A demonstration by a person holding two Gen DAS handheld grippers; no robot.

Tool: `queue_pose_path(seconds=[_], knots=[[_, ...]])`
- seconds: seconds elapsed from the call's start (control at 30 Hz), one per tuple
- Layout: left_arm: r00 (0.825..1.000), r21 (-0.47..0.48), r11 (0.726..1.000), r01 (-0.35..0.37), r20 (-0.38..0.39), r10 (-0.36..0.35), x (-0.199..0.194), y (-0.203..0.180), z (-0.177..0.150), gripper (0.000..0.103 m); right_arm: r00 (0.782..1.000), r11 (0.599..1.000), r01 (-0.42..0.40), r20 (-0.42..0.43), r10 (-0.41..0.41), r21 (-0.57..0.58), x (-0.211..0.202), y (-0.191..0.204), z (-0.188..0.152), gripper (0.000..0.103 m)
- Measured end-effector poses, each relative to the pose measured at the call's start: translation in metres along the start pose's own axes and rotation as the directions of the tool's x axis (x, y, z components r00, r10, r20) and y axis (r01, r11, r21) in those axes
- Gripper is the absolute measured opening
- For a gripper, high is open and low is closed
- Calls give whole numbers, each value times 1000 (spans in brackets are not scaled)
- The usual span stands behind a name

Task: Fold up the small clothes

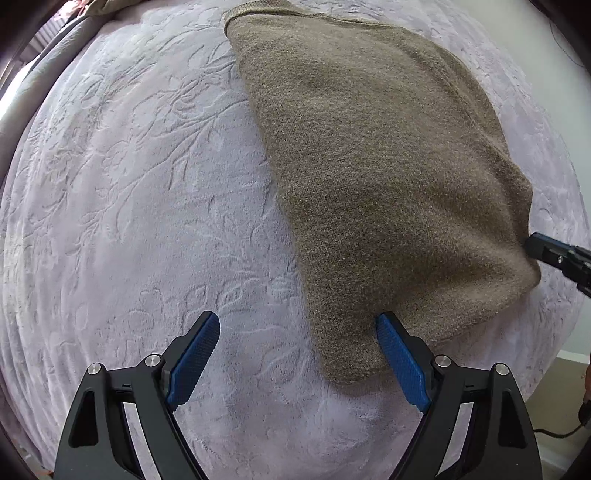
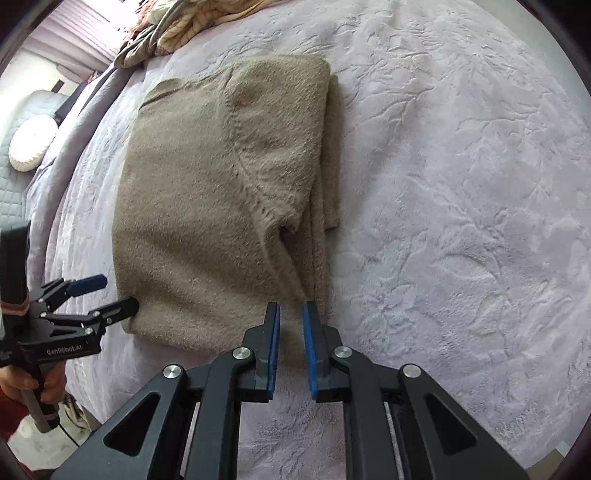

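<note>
Lilac embossed bedspread (image 2: pixel 461 184), olive sweater (image 2: pixel 207 206), crumpled bedding (image 2: pixel 173 26)

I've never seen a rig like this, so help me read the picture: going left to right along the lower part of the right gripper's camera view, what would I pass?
The person's hand on a handle → the left gripper, open → the folded tan sweater → the right gripper, slightly open → bare lilac bedspread.

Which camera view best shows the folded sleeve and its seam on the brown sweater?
The right wrist view: the sweater lies whole, with the sleeve folded across it and the curved seam plain. The left wrist view shows only a flat expanse of the sweater, no sleeve or seam.
</note>
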State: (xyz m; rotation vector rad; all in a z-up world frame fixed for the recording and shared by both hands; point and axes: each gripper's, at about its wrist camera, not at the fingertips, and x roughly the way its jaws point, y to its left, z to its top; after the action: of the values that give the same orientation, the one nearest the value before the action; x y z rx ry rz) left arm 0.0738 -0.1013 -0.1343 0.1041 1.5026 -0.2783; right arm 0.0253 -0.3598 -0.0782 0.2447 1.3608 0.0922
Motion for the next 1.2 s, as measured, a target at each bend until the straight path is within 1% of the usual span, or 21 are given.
queue_pose_path(seconds=[0.07, 0.1, 0.17, 0.23, 0.3, 0.37, 0.4, 0.43, 0.47, 0.57, 0.6, 0.67, 0.83, 1.03, 1.2], knots=[[1000, -4, 1000, 3, -1, -3, 1, 0, -1, 88, 999, 998, -40, 26, 38, 47, -4, -6, 8, 19], [1000, -4, 1000, 2, -1, -2, 2, -6, -6, 88, 997, 995, -67, 36, 65, 71, -4, -9, 12, 20], [1000, -4, 1000, 1, -1, -1, 2, -7, -8, 88, 994, 991, -107, 41, 104, 80, -3, -11, 19, 20], [1000, 1, 1000, 0, -4, 0, 6, -2, -3, 88, 994, 993, -107, 26, 106, 57, 4, -6, 24, 20], [1000, 1, 1000, 0, -8, 0, 6, -5, -4, 88, 996, 996, -84, -4, 84, 35, 13, -2, 26, 20], [1000, -5, 1000, 5, -14, -5, 6, -3, -2, 88, 998, 998, -47, -42, 48, 35, 24, -3, 28, 21], [1000, -8, 1000, 6, -17, -6, 7, -3, -3, 88, 997, 997, -52, -48, 55, 51, 27, -6, 28, 21], [1000, -9, 1000, 6, -18, -7, 8, -1, -1, 88, 997, 996, -60, -45, 63, 69, 28, -9, 28, 26], [1000, -10, 1000, 7, -18, -7, 7, 0, -2, 88, 997, 994, -60, -46, 64, 86, 29, -13, 28, 34], [1000, -16, 1000, 14, -23, -14, 9, 4, -1, 88, 995, 988, -83, -48, 89, 128, 26, -24, 27, 37], [999, -19, 1000, 17, -26, -18, 9, 5, -1, 88, 994, 987, -88, -47, 95, 135, 25, -26, 26, 37], [999, -21, 1000, 19, -29, -19, 8, 7, 0, 88, 994, 985, -96, -38, 102, 145, 21, -31, 25, 41], [1000, -28, 1000, 3, 1, -3, 0, 15, 4, 88, 995, 980, -98, 7, 99, 173, 7, -40, 24, 42], [1000, -44, 999, -3, 28, 5, -11, 25, 14, 88, 986, 946, -165, 43, 160, 280, 5, -61, 30, 45], [998, -74, 997, 6, 57, -1, -19, 34, 26, 88, 982, 938, -189, 46, 183, 292, 8, -64, 34, 45]])
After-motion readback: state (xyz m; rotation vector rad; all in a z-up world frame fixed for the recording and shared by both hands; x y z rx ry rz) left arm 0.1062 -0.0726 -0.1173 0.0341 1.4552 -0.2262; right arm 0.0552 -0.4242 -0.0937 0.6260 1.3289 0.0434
